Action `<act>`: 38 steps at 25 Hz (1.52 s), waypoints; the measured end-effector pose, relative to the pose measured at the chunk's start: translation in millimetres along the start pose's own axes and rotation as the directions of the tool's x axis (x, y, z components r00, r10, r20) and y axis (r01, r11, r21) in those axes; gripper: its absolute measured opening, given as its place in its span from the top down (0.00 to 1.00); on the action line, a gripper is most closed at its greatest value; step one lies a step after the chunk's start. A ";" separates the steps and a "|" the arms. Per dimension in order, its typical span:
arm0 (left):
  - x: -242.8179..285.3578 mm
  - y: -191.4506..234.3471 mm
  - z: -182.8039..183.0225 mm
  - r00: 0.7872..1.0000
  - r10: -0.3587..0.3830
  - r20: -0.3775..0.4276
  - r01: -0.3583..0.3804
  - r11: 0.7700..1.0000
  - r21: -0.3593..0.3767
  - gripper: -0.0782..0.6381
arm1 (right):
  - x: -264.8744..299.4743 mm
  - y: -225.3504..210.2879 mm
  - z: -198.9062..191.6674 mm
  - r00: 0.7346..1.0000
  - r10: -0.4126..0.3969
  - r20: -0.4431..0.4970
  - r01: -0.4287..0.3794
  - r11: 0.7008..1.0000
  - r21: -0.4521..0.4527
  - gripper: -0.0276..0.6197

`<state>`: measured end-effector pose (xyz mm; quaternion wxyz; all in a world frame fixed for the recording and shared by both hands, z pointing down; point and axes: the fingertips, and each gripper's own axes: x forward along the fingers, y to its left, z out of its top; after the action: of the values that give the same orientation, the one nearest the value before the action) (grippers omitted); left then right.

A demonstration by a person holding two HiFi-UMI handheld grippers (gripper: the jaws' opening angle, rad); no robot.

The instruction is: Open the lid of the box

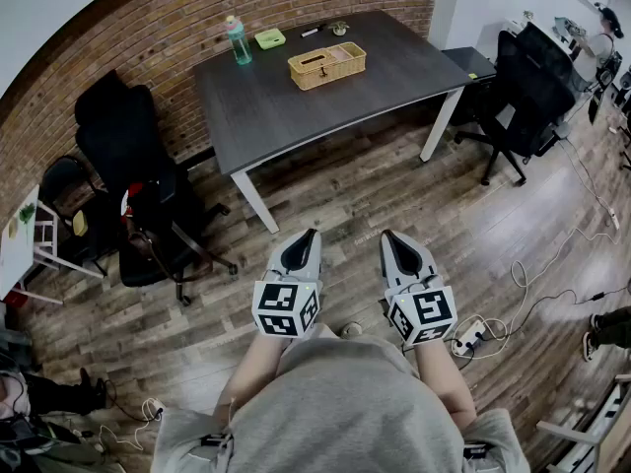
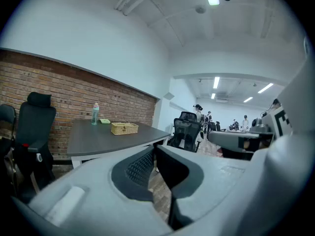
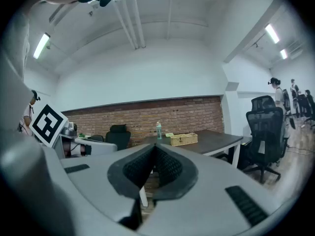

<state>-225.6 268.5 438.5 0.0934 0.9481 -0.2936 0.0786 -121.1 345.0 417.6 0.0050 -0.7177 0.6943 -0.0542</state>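
So the person is standing on the wood floor (image 1: 345, 200), well back from the desk (image 1: 286, 116), and holding both grippers out in front at about waist level. The left gripper (image 1: 312, 233) is keeping its jaws pressed together with nothing between them, and the right gripper (image 1: 387, 235) is doing the same thing, pads meeting at the tip. Both are pointing roughly toward the desk, side by side and a little apart from each other.

The box (image 1: 326, 65), a woven wicker-looking one, is sitting on the far half of the dark desk, well away from both grippers, with its lid lying flat on top. A teal bottle (image 1: 238, 40) is standing upright near the desk's far left corner by the brick wall (image 1: 148, 28), and a small green thing (image 1: 270, 38) is lying between the bottle and the box.

A black office chair (image 1: 133, 156) is sitting left of the desk, another chair (image 1: 527, 87) to the right. A power strip (image 1: 469, 338) is lying on the floor near the person's right arm.
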 end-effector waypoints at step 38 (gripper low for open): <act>3.5 -26.9 -7.8 1.000 -0.028 -0.002 0.028 0.999 -0.028 0.79 | -9.4 -10.3 -24.2 0.995 0.076 -0.064 -0.074 0.996 0.039 0.83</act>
<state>-208.1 290.2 443.3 0.1080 0.9507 -0.2811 0.0744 -113.2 356.4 441.8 -0.0025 -0.6886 0.7194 -0.0904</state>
